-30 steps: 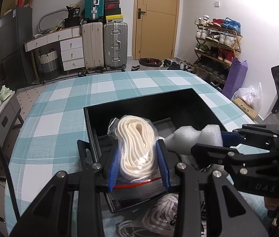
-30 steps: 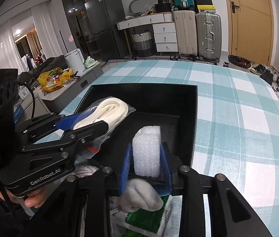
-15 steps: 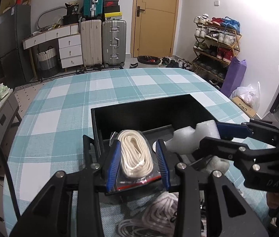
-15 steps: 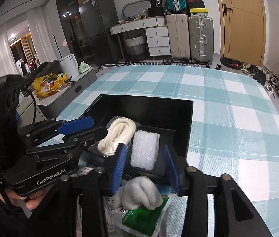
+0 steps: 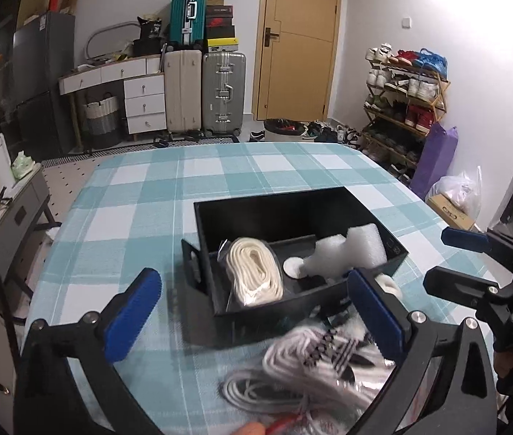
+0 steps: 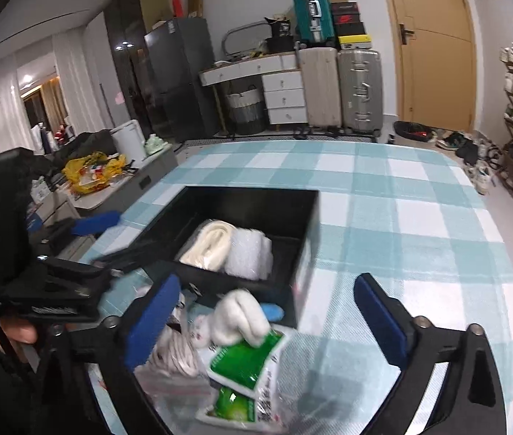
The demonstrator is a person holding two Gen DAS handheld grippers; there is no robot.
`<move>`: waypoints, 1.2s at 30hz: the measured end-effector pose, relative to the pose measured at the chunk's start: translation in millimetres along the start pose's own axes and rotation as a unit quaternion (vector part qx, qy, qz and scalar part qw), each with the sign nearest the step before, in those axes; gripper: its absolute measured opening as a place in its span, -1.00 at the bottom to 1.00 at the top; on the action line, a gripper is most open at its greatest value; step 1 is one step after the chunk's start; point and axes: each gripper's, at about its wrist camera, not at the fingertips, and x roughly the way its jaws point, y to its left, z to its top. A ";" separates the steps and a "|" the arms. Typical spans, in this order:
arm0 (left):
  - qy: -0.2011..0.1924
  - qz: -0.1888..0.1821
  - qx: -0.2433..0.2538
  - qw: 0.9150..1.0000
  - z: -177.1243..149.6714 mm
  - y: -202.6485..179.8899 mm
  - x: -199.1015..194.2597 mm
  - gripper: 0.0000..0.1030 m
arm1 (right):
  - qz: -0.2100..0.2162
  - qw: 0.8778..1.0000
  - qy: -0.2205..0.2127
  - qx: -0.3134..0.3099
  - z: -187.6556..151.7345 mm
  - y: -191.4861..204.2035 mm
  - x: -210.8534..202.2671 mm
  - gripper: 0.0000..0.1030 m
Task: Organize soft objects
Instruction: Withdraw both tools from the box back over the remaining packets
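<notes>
Black open box [image 5: 292,214] on the checked worktop [image 5: 140,195] holds a bagged cream rope coil [image 5: 254,272] and white foam block [image 5: 347,253], beyond both grippers; left gripper [image 5: 256,315] and right gripper [image 6: 267,319] have just sprung wide open, empty.

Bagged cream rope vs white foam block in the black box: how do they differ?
The bagged cream rope is a coiled skein in clear plastic; the white foam block is bare. The rope is cream and smooth-stranded, the foam bright white and bubbly. Both lie side by side inside the black box, with no tongs holding them.
</notes>
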 end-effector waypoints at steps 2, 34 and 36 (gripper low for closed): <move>-0.002 0.002 0.001 1.000 -4.5 0.8 -7.1 1.00 | -0.004 1.000 -0.001 0.002 -5.2 -1.2 -6.3 0.98; 0.008 0.026 0.036 0.999 -60.3 -8.0 -55.6 1.00 | -0.001 0.999 0.028 -0.033 -45.2 2.4 -34.3 0.98; 0.016 0.017 0.035 0.999 -60.8 -6.6 -53.2 1.00 | 0.002 0.999 0.033 -0.034 -46.4 3.5 -31.4 0.98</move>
